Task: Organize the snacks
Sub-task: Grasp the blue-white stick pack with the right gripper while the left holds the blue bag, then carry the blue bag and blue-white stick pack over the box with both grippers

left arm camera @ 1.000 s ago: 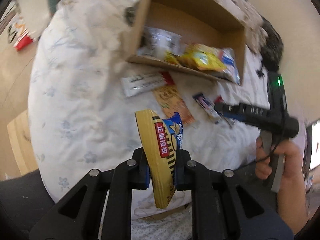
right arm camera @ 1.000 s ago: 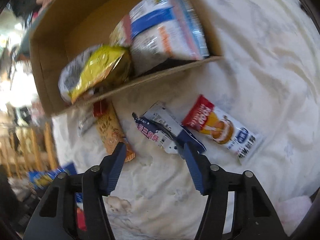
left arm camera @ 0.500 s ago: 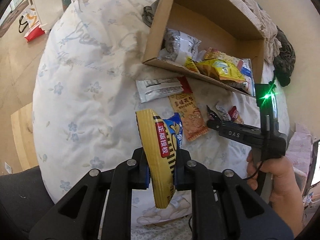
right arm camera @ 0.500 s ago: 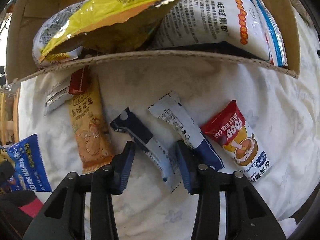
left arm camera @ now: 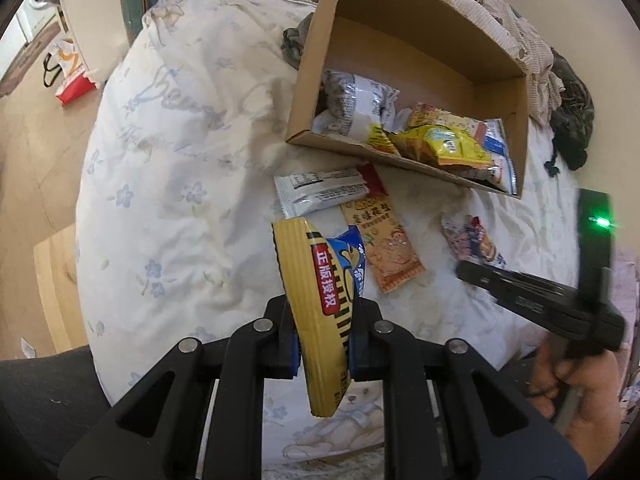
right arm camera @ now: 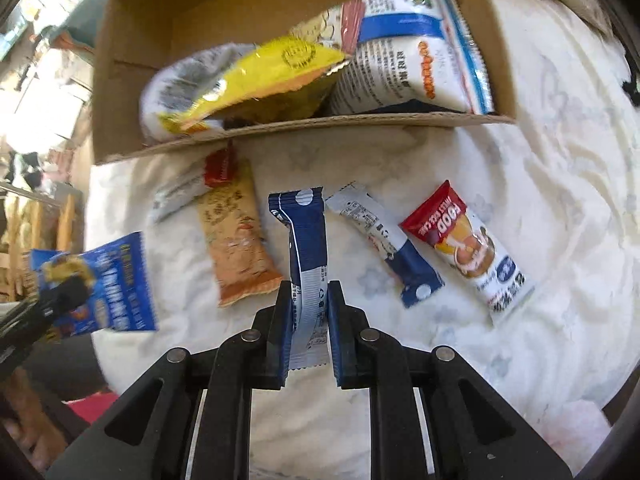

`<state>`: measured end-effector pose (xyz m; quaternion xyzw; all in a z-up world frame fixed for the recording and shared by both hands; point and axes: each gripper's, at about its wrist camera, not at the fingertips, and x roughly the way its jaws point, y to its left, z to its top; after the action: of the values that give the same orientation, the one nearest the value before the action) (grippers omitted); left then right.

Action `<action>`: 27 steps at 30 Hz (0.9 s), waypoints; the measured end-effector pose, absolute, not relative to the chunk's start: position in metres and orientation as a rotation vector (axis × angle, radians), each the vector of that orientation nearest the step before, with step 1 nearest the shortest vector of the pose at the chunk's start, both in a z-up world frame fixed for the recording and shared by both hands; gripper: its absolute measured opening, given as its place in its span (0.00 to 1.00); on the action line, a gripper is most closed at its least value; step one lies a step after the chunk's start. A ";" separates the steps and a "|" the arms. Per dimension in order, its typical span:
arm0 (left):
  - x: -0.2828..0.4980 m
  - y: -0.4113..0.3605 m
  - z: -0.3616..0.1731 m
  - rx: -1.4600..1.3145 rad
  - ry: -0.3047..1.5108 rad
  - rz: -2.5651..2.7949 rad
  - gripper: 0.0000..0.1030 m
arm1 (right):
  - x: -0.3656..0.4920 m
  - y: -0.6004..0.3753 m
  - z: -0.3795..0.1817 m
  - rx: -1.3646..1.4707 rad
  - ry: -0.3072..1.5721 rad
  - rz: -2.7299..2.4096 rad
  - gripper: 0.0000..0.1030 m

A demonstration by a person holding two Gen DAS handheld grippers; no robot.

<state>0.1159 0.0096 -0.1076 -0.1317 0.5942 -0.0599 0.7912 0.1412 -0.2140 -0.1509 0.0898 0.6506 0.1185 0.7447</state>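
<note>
The blue-and-white snack stick (right arm camera: pixel 306 256) stands upright between the jaws of the right gripper (right arm camera: pixel 308 332), which have just been closing and now pinch its lower white end, its blue top pointing toward the cardboard box (right arm camera: pixel 132 80). It is over the floral bed cover (right arm camera: pixel 540 200), in the middle of a loose row of snacks. Just left of it lies an orange peanut packet (right arm camera: pixel 238 240), whose top end overlaps a silver wrapper with a red end (right arm camera: pixel 176 196). Just right lies a second blue-and-white stick (right arm camera: pixel 388 244), and beyond that a red rice cake packet (right arm camera: pixel 468 248), apart from the others. These flank the held stick closely on both sides.

The box sits behind the row, its low front wall facing the snacks. It already holds a yellow bag (right arm camera: pixel 256 80), a white-and-blue bag (right arm camera: pixel 420 52) and a grey-white bag (left arm camera: pixel 352 100) crowded toward the front; the back is bare cardboard.

The left gripper (left arm camera: pixel 322 344) has its jaws pressed onto a yellow-and-blue chip bag (left arm camera: pixel 316 300), held edge-up above the bed, near the orange packet. In the left wrist view a hand (left arm camera: pixel 576 392) grips the right tool's handle at the right edge. A red-and-white bag (left arm camera: pixel 70 76) rests on the wooden floor (left arm camera: pixel 36 152) beside the bed.
</note>
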 end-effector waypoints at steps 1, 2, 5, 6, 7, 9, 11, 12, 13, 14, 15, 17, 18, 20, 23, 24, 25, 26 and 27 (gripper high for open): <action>0.116 0.011 -0.109 -0.276 1.277 -0.119 0.13 | 0.135 -0.217 -0.149 0.213 1.422 0.264 0.16; 0.116 0.011 -0.109 -0.272 1.275 -0.111 0.13 | 0.129 -0.218 -0.145 0.226 1.419 0.268 0.16; 0.115 0.017 -0.110 -0.235 1.255 -0.057 0.13 | 0.123 -0.219 -0.139 0.258 1.401 0.292 0.16; 0.115 0.019 -0.110 -0.230 1.249 -0.046 0.13 | 0.128 -0.224 -0.137 0.265 1.394 0.301 0.16; 0.114 0.022 -0.110 -0.229 1.243 -0.040 0.13 | 0.125 -0.223 -0.133 0.275 1.383 0.315 0.16; 0.112 0.026 -0.107 -0.229 1.228 -0.026 0.13 | 0.121 -0.218 -0.126 0.288 1.363 0.338 0.16; 0.108 0.029 -0.100 -0.245 1.201 -0.035 0.13 | 0.117 -0.219 -0.112 0.317 1.323 0.365 0.16; 0.106 0.031 -0.094 -0.259 1.183 -0.040 0.13 | 0.121 -0.219 -0.108 0.330 1.305 0.371 0.16; 0.104 0.034 -0.085 -0.278 1.151 -0.050 0.13 | 0.119 -0.223 -0.101 0.355 1.275 0.385 0.16; 0.103 0.034 -0.075 -0.278 1.122 -0.058 0.13 | 0.118 -0.227 -0.094 0.378 1.244 0.399 0.16; 0.103 0.034 -0.067 -0.273 1.098 -0.058 0.13 | 0.119 -0.230 -0.089 0.392 1.217 0.405 0.16; 0.104 0.033 -0.053 -0.255 1.055 -0.054 0.13 | 0.120 -0.238 -0.076 0.431 1.160 0.417 0.16; 0.106 0.031 -0.043 -0.233 1.028 -0.056 0.13 | 0.122 -0.242 -0.073 0.451 1.151 0.417 0.16; 0.109 0.027 -0.029 -0.200 0.993 -0.064 0.13 | 0.128 -0.249 -0.071 0.476 1.146 0.405 0.16; 0.118 0.018 -0.011 -0.133 0.948 -0.084 0.13 | 0.133 -0.268 -0.061 0.532 1.118 0.380 0.16; 0.123 0.014 -0.006 -0.116 0.934 -0.092 0.13 | 0.136 -0.272 -0.058 0.542 1.107 0.371 0.17; 0.127 0.011 -0.002 -0.106 0.924 -0.099 0.13 | 0.139 -0.274 -0.057 0.544 1.099 0.365 0.17; 0.133 0.008 0.003 -0.097 0.913 -0.110 0.13 | 0.143 -0.277 -0.053 0.544 1.089 0.355 0.17; 0.141 0.006 0.007 -0.095 0.909 -0.118 0.13 | 0.148 -0.274 -0.054 0.549 1.080 0.350 0.16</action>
<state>0.1407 0.0060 0.0068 -0.0458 0.4387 -0.0571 0.8957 0.1478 -0.2737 -0.0543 0.2568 0.5049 0.1638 0.8076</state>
